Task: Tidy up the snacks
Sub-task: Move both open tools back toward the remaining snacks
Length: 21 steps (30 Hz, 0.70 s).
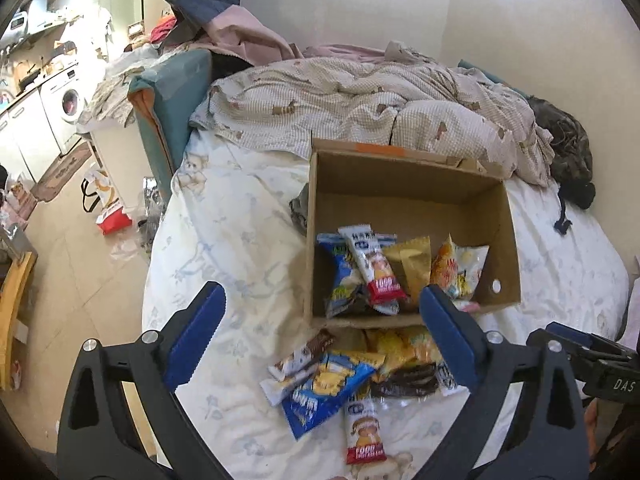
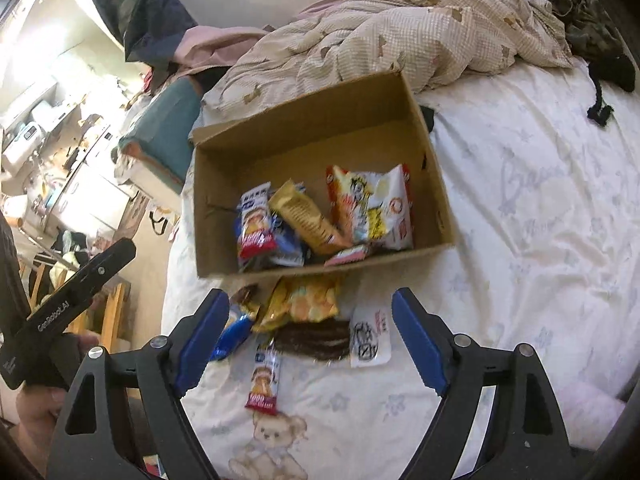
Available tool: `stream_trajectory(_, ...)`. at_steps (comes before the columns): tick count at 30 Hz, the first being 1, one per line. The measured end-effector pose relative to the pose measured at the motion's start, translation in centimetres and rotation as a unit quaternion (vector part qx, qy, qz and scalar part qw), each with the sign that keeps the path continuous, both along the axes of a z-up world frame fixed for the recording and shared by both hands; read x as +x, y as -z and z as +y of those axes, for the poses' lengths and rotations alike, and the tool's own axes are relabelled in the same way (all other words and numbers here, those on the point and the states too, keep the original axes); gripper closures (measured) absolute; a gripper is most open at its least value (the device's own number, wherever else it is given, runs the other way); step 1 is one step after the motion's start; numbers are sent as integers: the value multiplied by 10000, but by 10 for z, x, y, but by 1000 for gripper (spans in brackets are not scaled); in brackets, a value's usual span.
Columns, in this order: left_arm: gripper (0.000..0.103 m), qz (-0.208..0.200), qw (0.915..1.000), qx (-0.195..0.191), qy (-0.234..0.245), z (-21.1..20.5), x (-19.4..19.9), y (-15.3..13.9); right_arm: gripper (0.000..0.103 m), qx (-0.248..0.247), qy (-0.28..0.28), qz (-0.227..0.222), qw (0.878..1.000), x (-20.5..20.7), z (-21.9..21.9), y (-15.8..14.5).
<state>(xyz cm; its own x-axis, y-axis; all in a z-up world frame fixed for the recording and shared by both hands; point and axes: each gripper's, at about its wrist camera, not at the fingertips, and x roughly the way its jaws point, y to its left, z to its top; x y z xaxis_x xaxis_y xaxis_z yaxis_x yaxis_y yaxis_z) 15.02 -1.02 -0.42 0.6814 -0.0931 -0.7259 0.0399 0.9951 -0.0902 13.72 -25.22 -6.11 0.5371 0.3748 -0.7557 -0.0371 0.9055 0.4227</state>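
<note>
- Hovering above the bed, the left gripper (image 1: 322, 328) has its blue-padded fingers spread wide with nothing between them.
- The right gripper (image 2: 310, 338) hangs over the same spot, its fingers likewise spread apart and holding nothing.
- An open brown cardboard box (image 1: 508, 248) sits on the white floral-print bedsheet (image 1: 232, 240), just in front of a rumpled beige checked quilt (image 1: 360, 96).
- Inside the box lie several snack packets: a white-and-red bar wrapper (image 1: 372, 264), a gold foil packet (image 1: 412, 264), a blue packet (image 1: 340, 276) and an orange-and-white bag (image 2: 372, 204).
- More snacks lie in a loose pile on the sheet, touching the box's near wall: a yellow crinkled bag (image 2: 308, 300), a dark brown chocolate-coloured packet (image 2: 316, 338), a white packet with black print (image 2: 370, 338), a blue biscuit packet (image 1: 324, 392) and a brown-and-white bar (image 1: 300, 360).
- A second white-and-red bar wrapper (image 2: 264, 380) lies nearest the cameras, just beside the pile.
- A teddy-bear print (image 2: 276, 440) shows on the sheet below it.
</note>
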Motion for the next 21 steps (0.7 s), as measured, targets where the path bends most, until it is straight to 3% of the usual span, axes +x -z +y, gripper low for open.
stream_trajectory(13, 7, 454, 9986, -9, -289, 12, -32, 22, 17, -63, 122, 227, 9996, -27, -1, 15)
stream_trajectory(21, 7, 884, 9947, -50, -529, 22, -32, 39, 17, -100, 203, 411, 9989, -29, 1, 24)
